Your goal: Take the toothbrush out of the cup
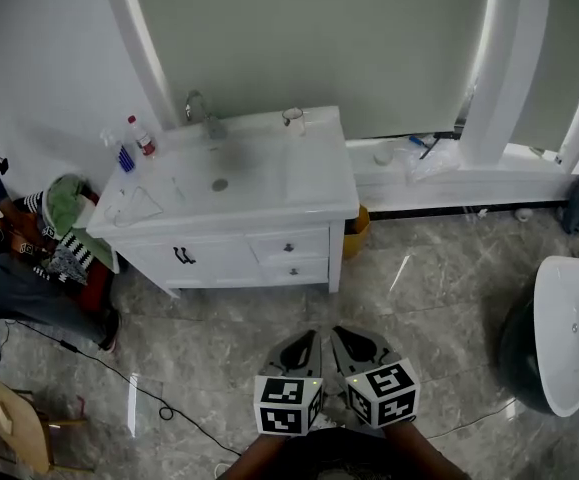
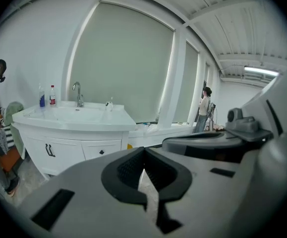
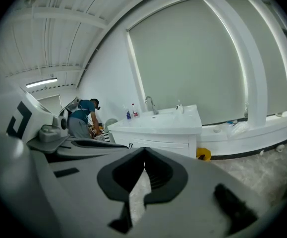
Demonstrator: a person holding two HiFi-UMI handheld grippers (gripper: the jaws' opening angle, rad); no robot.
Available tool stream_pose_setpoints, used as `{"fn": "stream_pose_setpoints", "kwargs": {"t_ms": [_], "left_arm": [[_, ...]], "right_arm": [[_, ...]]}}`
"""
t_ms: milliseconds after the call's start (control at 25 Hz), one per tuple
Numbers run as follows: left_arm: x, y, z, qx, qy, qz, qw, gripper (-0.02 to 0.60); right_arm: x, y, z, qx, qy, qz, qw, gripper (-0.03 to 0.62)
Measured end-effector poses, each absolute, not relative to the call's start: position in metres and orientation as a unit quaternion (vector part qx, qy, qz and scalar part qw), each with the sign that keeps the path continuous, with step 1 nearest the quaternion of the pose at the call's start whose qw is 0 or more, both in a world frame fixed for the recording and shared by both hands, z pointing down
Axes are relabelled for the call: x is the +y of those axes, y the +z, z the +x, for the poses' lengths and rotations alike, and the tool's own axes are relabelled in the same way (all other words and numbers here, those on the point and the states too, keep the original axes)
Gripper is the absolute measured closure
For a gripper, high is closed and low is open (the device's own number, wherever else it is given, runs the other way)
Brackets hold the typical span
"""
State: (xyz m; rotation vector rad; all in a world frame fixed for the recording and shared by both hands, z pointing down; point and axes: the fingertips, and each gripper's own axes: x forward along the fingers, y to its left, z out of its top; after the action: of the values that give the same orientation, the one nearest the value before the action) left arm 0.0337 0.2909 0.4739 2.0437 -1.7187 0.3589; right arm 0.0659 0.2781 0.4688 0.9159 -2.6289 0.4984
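STEP: approach, judged | left gripper (image 1: 309, 340), right gripper (image 1: 341, 338): closed, empty | cup (image 1: 292, 118): well ahead, on tabletop (image 1: 269, 173); toothbrush not discernible | NEXT: one gripper is to be advanced and opened.

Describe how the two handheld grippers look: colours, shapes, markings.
The left gripper and the right gripper both have light grey plastic bodies. Each ends in black, ribbed jaws that curve into a teardrop-shaped outline. Each also carries a white cube printed with black square markers: the left cube and the right cube.
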Motion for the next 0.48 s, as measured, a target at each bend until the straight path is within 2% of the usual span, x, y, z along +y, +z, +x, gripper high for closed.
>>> {"fn": "stream_pose_setpoints", "kwargs": {"t_ms": [480], "left_arm": [[0.287, 0.473, 0.007, -0.624, 0.123, 0.738, 0.226, 0.572]], "right_arm": [[0.274, 0.469, 0.032, -0.923, 0.163, 0.306, 0.166, 0.583]]}}
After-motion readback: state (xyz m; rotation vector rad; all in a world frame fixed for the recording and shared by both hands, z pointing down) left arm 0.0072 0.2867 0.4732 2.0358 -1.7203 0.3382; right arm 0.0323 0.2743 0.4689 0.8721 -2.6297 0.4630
